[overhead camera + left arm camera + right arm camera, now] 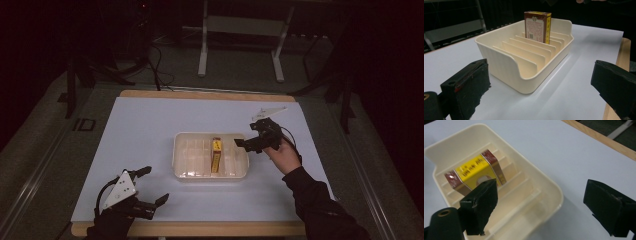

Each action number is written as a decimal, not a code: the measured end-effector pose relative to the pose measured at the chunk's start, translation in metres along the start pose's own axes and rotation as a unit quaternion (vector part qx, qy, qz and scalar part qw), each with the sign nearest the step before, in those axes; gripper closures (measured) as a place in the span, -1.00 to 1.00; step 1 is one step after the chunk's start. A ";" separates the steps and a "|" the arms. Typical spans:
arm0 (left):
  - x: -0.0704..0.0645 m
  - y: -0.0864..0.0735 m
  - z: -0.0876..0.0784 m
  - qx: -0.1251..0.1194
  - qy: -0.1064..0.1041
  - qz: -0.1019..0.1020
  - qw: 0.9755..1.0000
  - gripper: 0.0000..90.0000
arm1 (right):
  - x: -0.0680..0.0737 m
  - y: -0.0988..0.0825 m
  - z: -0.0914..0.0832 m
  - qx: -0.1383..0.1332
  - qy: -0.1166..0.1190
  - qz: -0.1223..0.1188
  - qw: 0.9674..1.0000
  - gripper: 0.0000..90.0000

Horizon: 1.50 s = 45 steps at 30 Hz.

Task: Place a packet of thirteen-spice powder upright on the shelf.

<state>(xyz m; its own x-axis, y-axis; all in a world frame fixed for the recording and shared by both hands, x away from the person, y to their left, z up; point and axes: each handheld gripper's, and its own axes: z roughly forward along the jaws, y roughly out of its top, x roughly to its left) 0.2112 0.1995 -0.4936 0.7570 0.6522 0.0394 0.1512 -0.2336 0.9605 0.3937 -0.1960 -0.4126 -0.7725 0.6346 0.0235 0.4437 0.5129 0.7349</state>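
Observation:
A cream tray (178,156) with several upright dividers sits at the middle of the white mat. A yellow and maroon box (216,154) stands on edge in one of its slots, right of centre. My right gripper (248,135) hovers over the tray's right end, open, with nothing between its jaws. In the right gripper view the box (474,171) lies beyond the left jaw and the tray rim (549,185) runs under the right gripper (544,203). My left gripper (156,184) rests open near the front left edge, pointing at the tray wall (499,60) and the box (536,25).
The white mat (145,125) covers a wooden tabletop (200,229) whose edge shows at front and back. Beyond the table stand a metal frame's legs (202,55) and cables (157,65) on a dark floor.

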 end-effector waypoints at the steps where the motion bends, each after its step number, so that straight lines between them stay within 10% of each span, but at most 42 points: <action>1: 0.000 0.000 0.000 0.000 0.000 0.000 1.000 -0.95 | 0.000 0.000 0.000 0.000 0.000 0.000 1.000 -0.73; 25: 0.000 0.000 0.000 -0.001 0.001 0.002 1.000 -0.95 | 0.010 -0.070 -0.039 -0.063 -0.051 0.028 0.996 -0.72; 31: -0.002 0.001 -0.001 -0.002 0.000 0.005 1.000 -0.95 | 0.015 -0.092 -0.049 -0.107 -0.075 0.036 0.991 -0.72; 45: -0.003 0.001 0.000 0.002 -0.005 0.007 1.000 -0.95 | 0.020 -0.122 -0.063 -0.126 -0.044 0.013 0.991 -0.70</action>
<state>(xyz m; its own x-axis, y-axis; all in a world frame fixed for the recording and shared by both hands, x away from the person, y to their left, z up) 0.2094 0.1977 -0.4929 0.7659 0.6411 0.0499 0.1428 -0.2453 0.9589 0.2954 -0.2822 -0.4591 -0.7155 0.6986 -0.0067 0.3266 0.3429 0.8808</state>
